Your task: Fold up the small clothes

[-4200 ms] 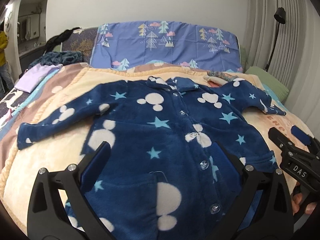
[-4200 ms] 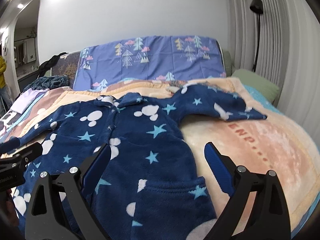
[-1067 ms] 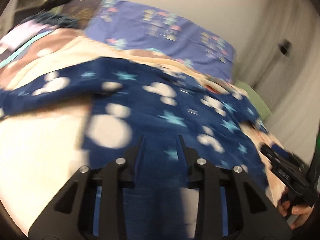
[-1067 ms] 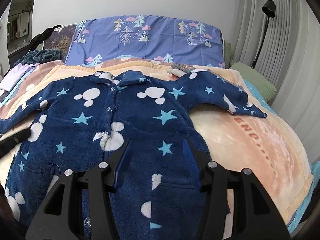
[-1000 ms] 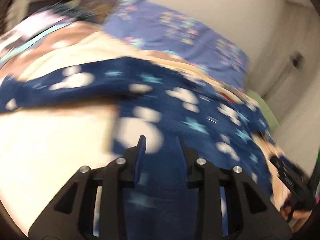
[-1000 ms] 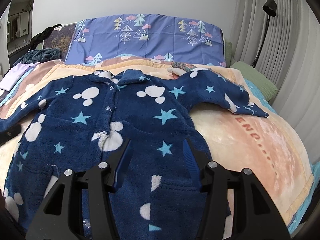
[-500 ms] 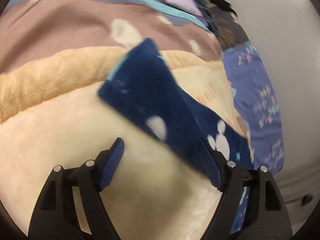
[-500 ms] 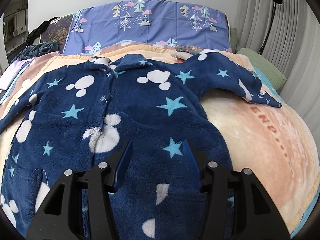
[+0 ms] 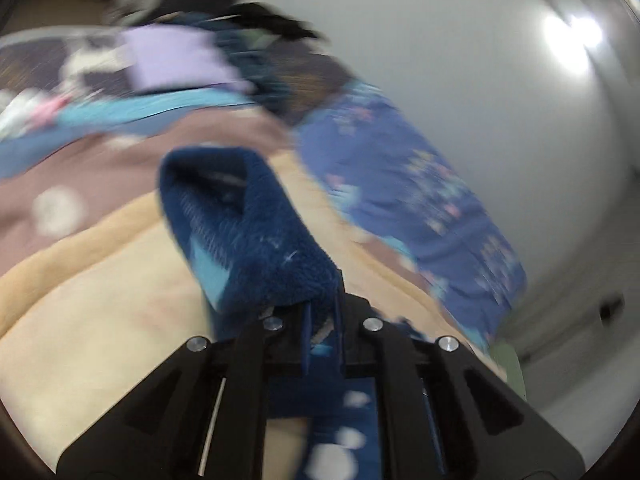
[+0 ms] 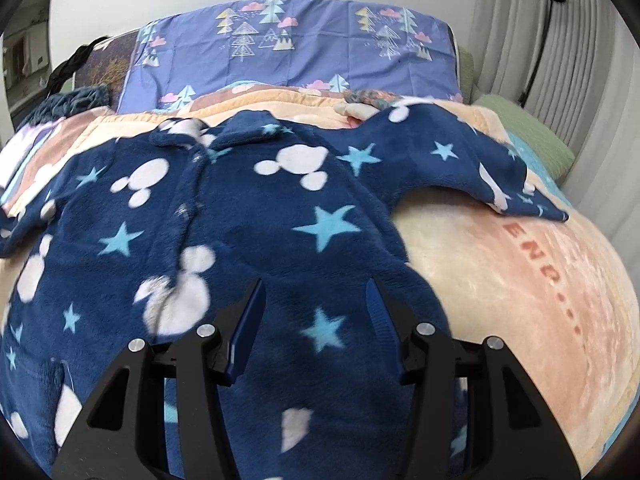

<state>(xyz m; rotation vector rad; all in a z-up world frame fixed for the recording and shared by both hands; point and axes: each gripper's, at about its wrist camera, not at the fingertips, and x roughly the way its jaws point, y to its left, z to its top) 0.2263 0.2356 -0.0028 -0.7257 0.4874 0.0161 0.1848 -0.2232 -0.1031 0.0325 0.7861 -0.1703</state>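
The left claw (image 9: pixel 322 322) is clamped on the cuff of the navy fleece sleeve (image 9: pixel 256 236), which is lifted above the peach blanket (image 9: pixel 88 304); this view is blurred. The right claw (image 10: pixel 316 320) is held parted over the lower front of the star-printed navy coat (image 10: pixel 248 224), nothing being gripped. The coat is spread flat on the bed, its other sleeve (image 10: pixel 460 164) stretched toward the green pillow (image 10: pixel 528 128), below the purple tree-print pillow (image 10: pixel 304 44).
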